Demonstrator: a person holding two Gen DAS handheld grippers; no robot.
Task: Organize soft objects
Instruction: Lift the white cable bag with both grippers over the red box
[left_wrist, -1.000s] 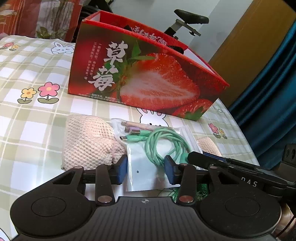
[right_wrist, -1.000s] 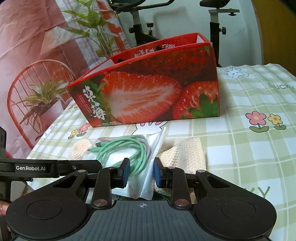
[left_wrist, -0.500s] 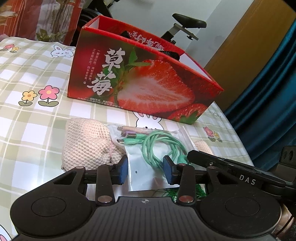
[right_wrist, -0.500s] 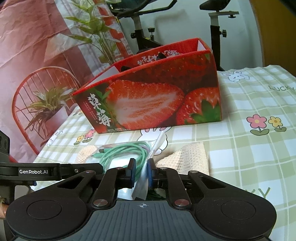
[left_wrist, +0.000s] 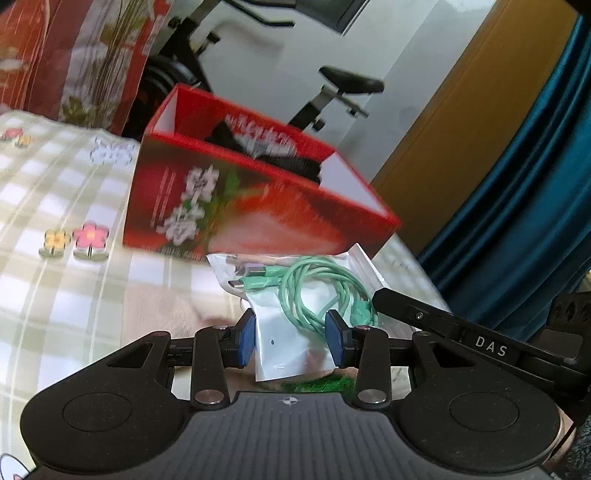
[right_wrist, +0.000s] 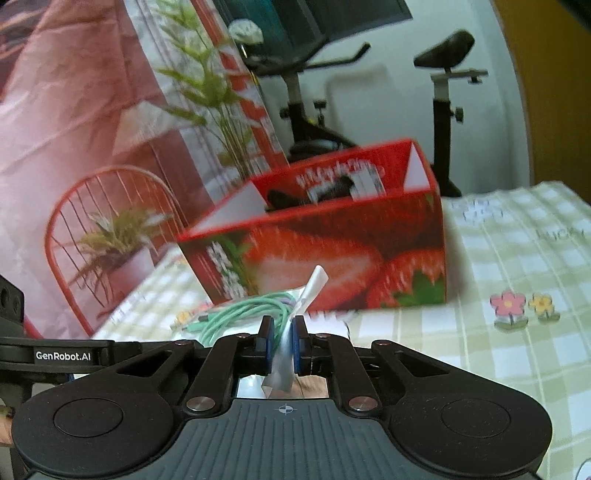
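Your right gripper (right_wrist: 282, 341) had its jaws pinched nearly together on the edge of the clear bag (right_wrist: 284, 354), low in the centre of the right wrist frame; the plastic stood up between the blue pads as a thin white strip. Those jaws had just finished closing, and the bag was caught between them. The coil of mint-green cable (right_wrist: 240, 315) inside the bag spilled out to the left of the pads, in front of the strawberry box (right_wrist: 332, 258) at mid-frame.

Your left gripper (left_wrist: 291, 341) sat at the lower centre of the left wrist frame with its jaws partly open, one pad on either side of the same bag (left_wrist: 291, 347). The pads looked close to the plastic's edges, but I cannot tell whether they pressed on it. The green cable (left_wrist: 321, 291) lay looped just above the pads, toward the right. The right tool's black arm crossed the lower right of that frame, beside the bag.

The open red box (left_wrist: 258, 206) stood behind the bag on the checked counter cloth (left_wrist: 55, 288), with dark items inside. A pale knitted piece (left_wrist: 173, 310) was a blur left of the bag.
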